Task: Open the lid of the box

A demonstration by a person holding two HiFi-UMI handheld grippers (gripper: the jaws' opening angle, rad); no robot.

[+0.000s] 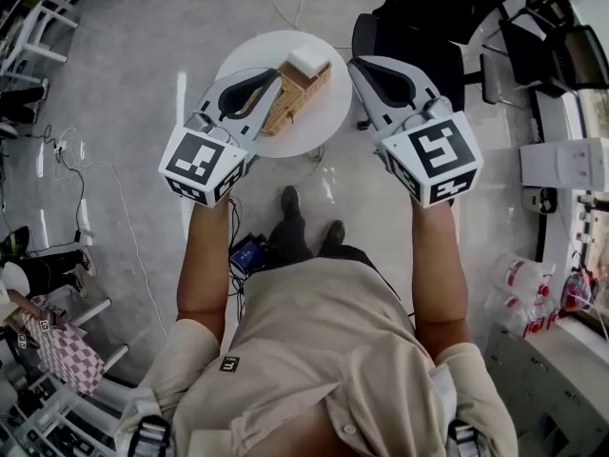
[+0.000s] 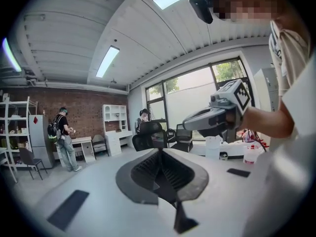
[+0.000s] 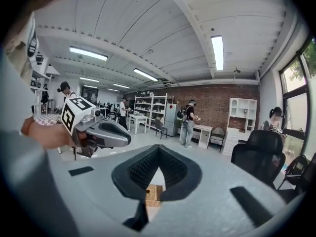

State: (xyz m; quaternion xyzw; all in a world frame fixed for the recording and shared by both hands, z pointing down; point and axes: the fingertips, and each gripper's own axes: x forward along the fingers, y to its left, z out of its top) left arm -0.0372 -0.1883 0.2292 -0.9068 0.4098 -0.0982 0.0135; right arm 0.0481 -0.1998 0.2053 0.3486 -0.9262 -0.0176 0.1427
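Observation:
A small wooden box with a white block-like lid lies on a round white table. My left gripper hovers at the box's left side, jaws together, holding nothing. My right gripper hangs just right of the box over the table's edge, its tips meeting and empty. In the right gripper view the box shows through the gap below the closed jaw tips, with the left gripper off to the left. The left gripper view looks across the room, not at the box; its tips are closed.
A black office chair stands behind the table. Cables trail over the floor at left. A desk with bottles runs along the right. The person's feet stand close to the table base. Other people stand far back in the room.

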